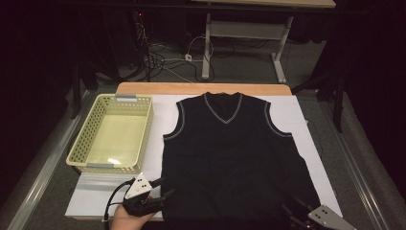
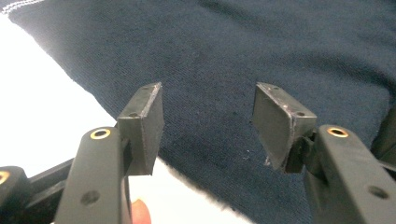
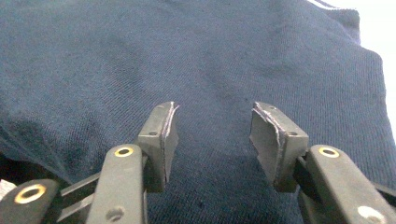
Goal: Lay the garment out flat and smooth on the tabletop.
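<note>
Both the left gripper (image 1: pixel 160 189) and right gripper (image 1: pixel 290 207) hover with jaws released at the vest's (image 1: pixel 230 153) bottom corners, low in the frame; pinch each hem corner squarely before lifting.

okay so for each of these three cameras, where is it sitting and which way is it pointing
High view: above the near table edge, looking forward and down on the vest, basket and white sheet; shows a hand, the left gripper and the right gripper.
Left gripper view: rides that gripper, looking along its open jaws at the vest's hem; a fingertip shows.
Right gripper view: rides that gripper, looking along its open jaws over the vest.
Shared: all three show the vest.
</note>
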Available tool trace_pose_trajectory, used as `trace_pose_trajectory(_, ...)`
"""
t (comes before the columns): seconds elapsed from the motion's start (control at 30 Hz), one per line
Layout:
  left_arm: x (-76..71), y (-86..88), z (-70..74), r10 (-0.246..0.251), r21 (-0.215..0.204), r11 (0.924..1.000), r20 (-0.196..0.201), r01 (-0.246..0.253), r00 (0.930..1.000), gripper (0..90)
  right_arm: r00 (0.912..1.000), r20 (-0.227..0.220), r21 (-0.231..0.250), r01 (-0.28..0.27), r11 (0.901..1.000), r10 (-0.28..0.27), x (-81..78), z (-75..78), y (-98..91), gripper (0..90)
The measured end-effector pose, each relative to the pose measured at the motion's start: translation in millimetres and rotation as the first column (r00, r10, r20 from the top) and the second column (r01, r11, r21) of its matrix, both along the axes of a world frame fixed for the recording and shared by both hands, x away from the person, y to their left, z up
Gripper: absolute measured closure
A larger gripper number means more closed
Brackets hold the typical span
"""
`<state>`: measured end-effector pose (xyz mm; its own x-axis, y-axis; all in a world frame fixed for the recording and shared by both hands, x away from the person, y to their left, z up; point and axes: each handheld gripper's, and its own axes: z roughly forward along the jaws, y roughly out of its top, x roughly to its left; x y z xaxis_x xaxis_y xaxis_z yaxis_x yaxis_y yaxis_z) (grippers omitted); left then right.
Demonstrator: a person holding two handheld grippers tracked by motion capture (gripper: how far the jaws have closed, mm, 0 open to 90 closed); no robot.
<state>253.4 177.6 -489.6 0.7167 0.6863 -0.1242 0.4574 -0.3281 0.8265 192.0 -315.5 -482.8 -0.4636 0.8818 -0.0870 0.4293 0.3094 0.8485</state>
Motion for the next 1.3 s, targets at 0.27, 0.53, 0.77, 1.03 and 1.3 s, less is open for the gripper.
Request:
trace_pose_trajectory(0.27,-8.3,-4.9,1.7,0.004,0.046,0.9989,0.002,-0.005,1.0000,42.2,0.9996,0.008,0.032,0.025,0.9992,-0.026,-0.5,2.6,-9.4,52.6)
trace_pose_trajectory(0.53,-10.2,1.8,-0.5,0.057,0.127,0.9907,-0.062,-0.048,0.9965,43.5,0.9997,0.017,0.038,0.020,0.9991,-0.020,3.3,4.2,-4.9,52.6)
trace_pose_trajectory(0.77,-11.1,-0.7,-5.1,0.044,0.123,0.9918,-0.076,-0.035,0.9961,54.7,0.9996,0.021,0.032,0.017,0.9993,-0.018,4.5,5.1,-3.1,52.6)
trace_pose_trajectory(1.03,-15.9,-0.4,-8.4,0.004,0.062,0.9981,-0.083,0.001,0.9966,85.1,0.9996,0.021,0.032,-0.022,0.9993,0.021,15.6,4.7,7.8,52.8)
trace_pose_trajectory(1.3,-38.0,29.7,0.9,0.054,0.040,0.9979,-0.050,-0.052,0.9973,86.0,0.9938,0.021,0.023,-0.110,0.9937,0.109,39.5,5.6,37.2,53.1)
